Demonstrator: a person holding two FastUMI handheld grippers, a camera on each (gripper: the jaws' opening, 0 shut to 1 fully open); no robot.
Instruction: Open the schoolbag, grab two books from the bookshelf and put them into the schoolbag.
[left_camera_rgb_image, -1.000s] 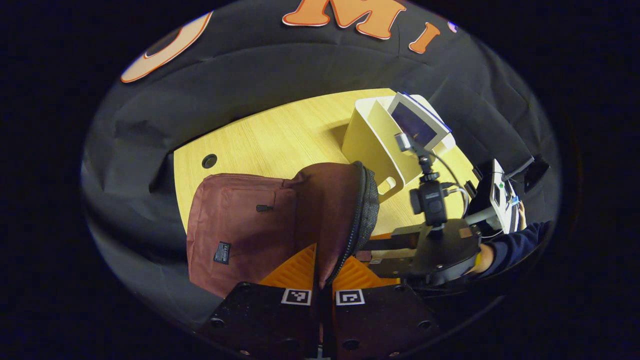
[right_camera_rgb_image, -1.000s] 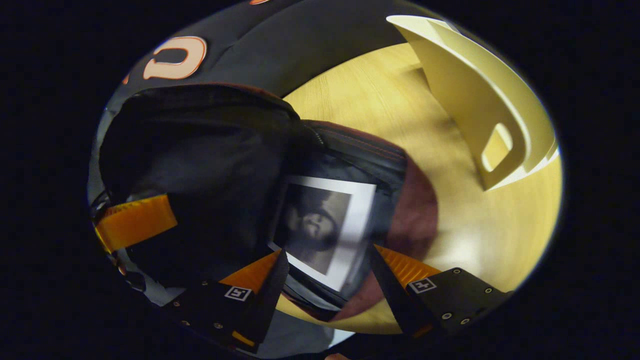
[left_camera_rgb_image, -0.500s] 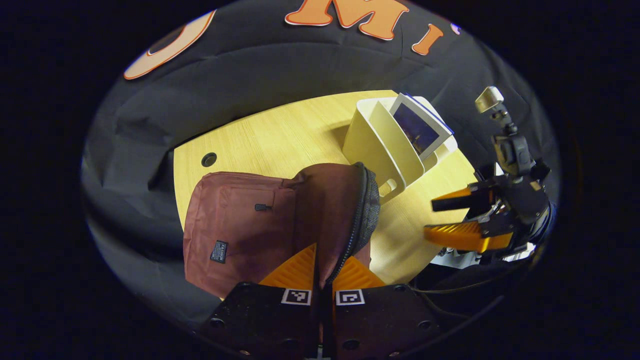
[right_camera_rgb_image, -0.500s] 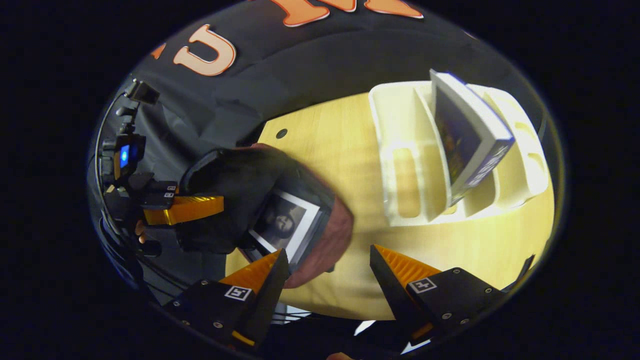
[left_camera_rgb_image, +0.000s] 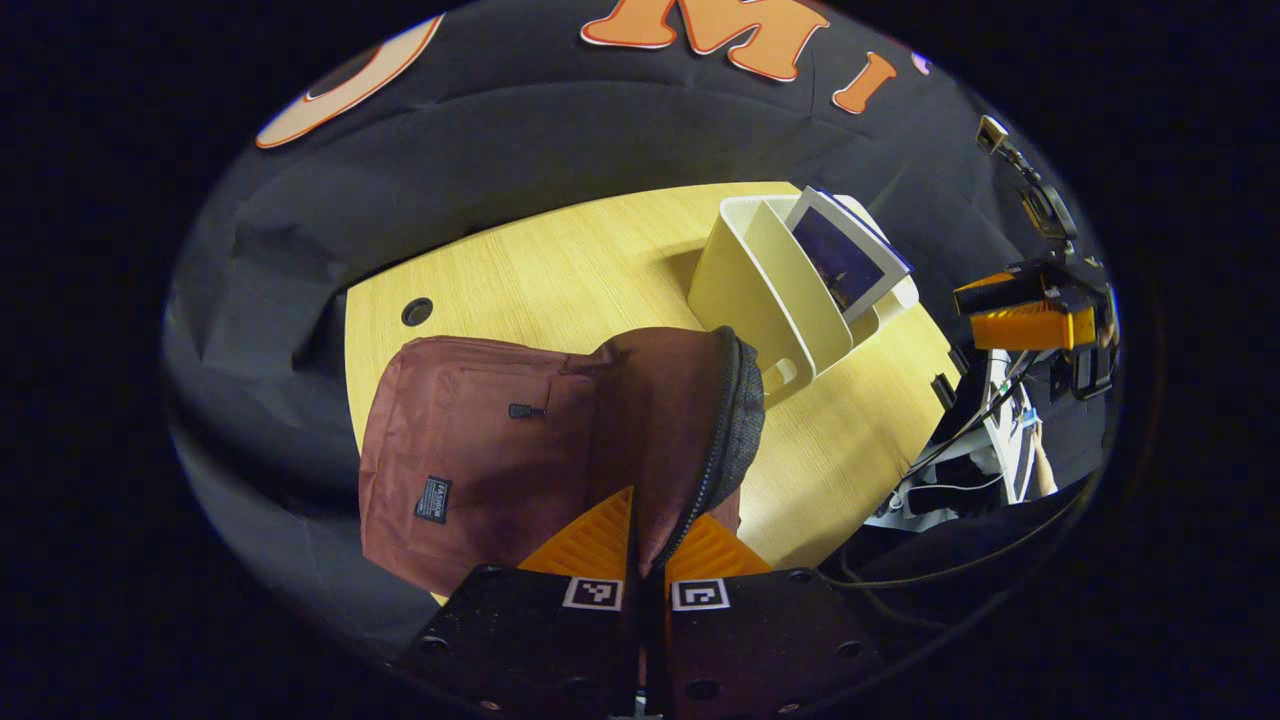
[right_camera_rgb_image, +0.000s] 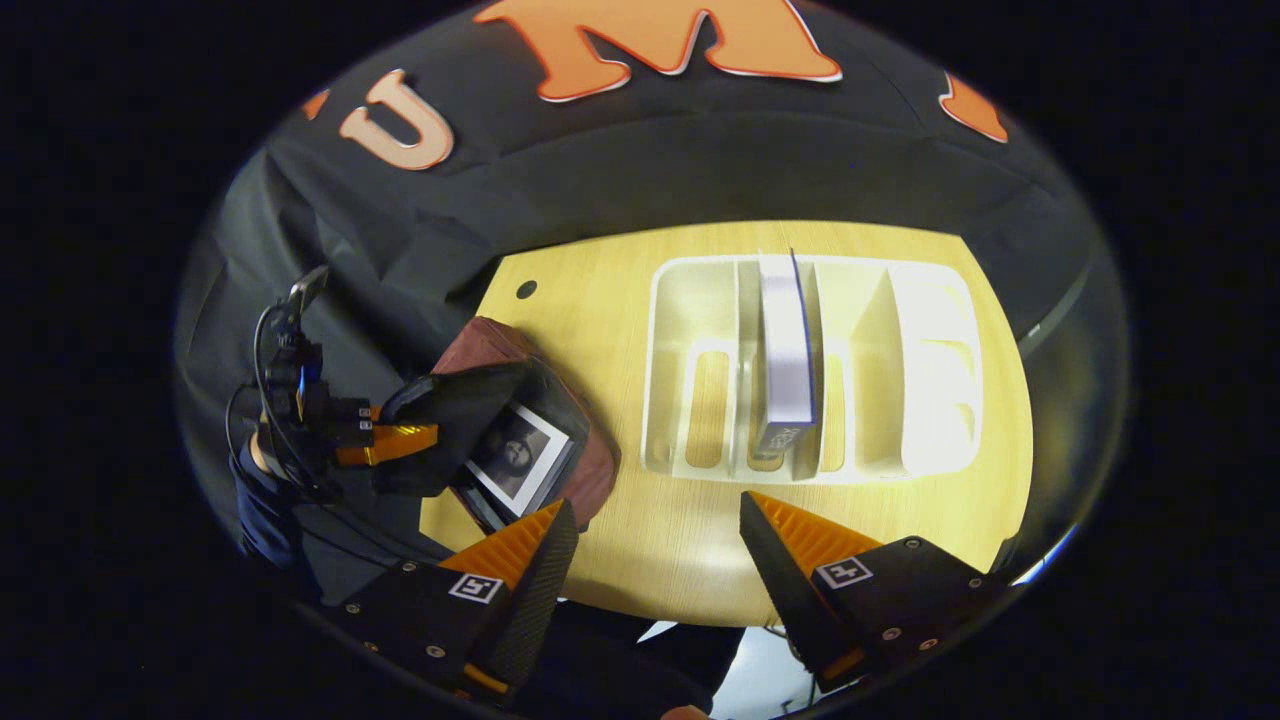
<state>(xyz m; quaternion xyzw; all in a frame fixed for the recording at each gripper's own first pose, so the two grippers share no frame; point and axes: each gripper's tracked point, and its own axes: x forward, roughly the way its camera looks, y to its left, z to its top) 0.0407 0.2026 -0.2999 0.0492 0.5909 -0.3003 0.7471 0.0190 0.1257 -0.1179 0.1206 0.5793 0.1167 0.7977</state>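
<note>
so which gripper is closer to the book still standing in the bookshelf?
Right. The right gripper hovers open just in front of the book in the bookshelf. The left gripper is across the table, clamped on the schoolbag flap.

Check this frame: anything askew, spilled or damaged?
Nothing stands out. The schoolbag is held open by the left gripper, one book sits inside, and the other book stands in the bookshelf.
</note>
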